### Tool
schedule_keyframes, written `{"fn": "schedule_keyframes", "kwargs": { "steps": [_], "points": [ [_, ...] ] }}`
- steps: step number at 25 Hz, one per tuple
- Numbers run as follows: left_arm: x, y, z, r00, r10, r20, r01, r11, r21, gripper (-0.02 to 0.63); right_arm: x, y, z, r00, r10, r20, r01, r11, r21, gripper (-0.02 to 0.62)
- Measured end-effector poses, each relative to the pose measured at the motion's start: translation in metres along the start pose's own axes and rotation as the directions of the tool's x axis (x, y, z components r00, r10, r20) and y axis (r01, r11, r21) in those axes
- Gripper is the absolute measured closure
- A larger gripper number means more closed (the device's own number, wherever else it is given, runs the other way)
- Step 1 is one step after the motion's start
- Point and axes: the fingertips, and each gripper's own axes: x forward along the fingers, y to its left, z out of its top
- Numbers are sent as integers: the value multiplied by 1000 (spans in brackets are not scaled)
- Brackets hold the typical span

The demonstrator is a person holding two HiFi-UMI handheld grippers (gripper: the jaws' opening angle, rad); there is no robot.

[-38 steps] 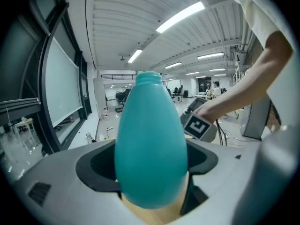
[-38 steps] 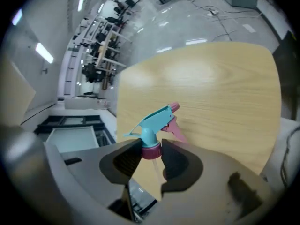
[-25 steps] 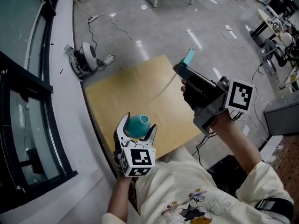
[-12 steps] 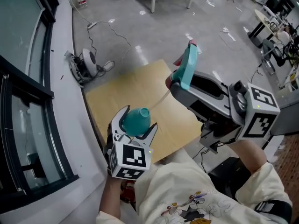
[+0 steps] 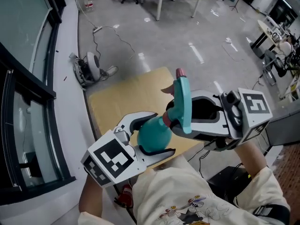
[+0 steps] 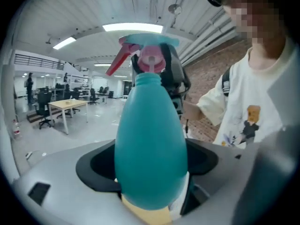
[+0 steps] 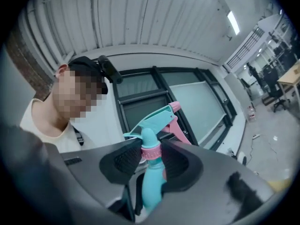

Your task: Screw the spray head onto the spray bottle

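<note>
1. Left gripper [image 5: 157, 134]: the jaws stand wide and are clamped on the broad body of the teal spray bottle [image 5: 150, 138], one pad on each flank. In the left gripper view the bottle fills the gap between the pads, with its neck pointing away from the camera.

2. Right gripper [image 5: 174, 121]: it enters from 3 o'clock in the head view. The jaws are partly closed and pinch the pink collar [image 7: 151, 152] of the spray head [image 5: 181, 97], one pad on each side.

3. Spray head: it stands at 1 o'clock from the bottle body. The collar meets the bottle neck (how far it is threaded on cannot be told). The pink trigger [image 6: 118, 62] projects toward 10 o'clock in the left gripper view.

4. Position: bottle and head are held in the air over the near edge of the wooden bench [image 5: 117, 97]. Nothing rests on the bench itself.

5. Marker cubes: the left cube [image 5: 112, 161] lies at 7 o'clock from the bottle and the right cube [image 5: 255, 108] at 3 o'clock.
</note>
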Motion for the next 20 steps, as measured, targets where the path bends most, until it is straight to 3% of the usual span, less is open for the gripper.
{"fn": "schedule_keyframes", "kwargs": {
  "steps": [6,11,13,16,18,20],
  "points": [
    [-8,-42,20,966,-257,-33,258,963,75,190,-10,27,0,977,206,-55,-208,977,-41,462],
    [-13,-70,24,894,-445,-58,448,891,72,190,-11,53,1,922,358,-146,-368,929,-48,462],
    [-11,-75,24,874,-480,-76,485,872,74,190,-11,61,-1,898,396,-191,-412,910,-52,462],
    [-9,-82,24,864,-495,-93,503,859,93,190,-11,68,-9,869,429,-247,-454,889,-54,462],
    [-8,-83,24,865,-494,-89,501,859,102,190,-13,71,-10,855,449,-260,-477,877,-54,462],
    [-3,-79,24,882,-464,-84,471,876,102,190,-16,68,-12,847,445,-289,-483,873,-72,462]
  ]
}}
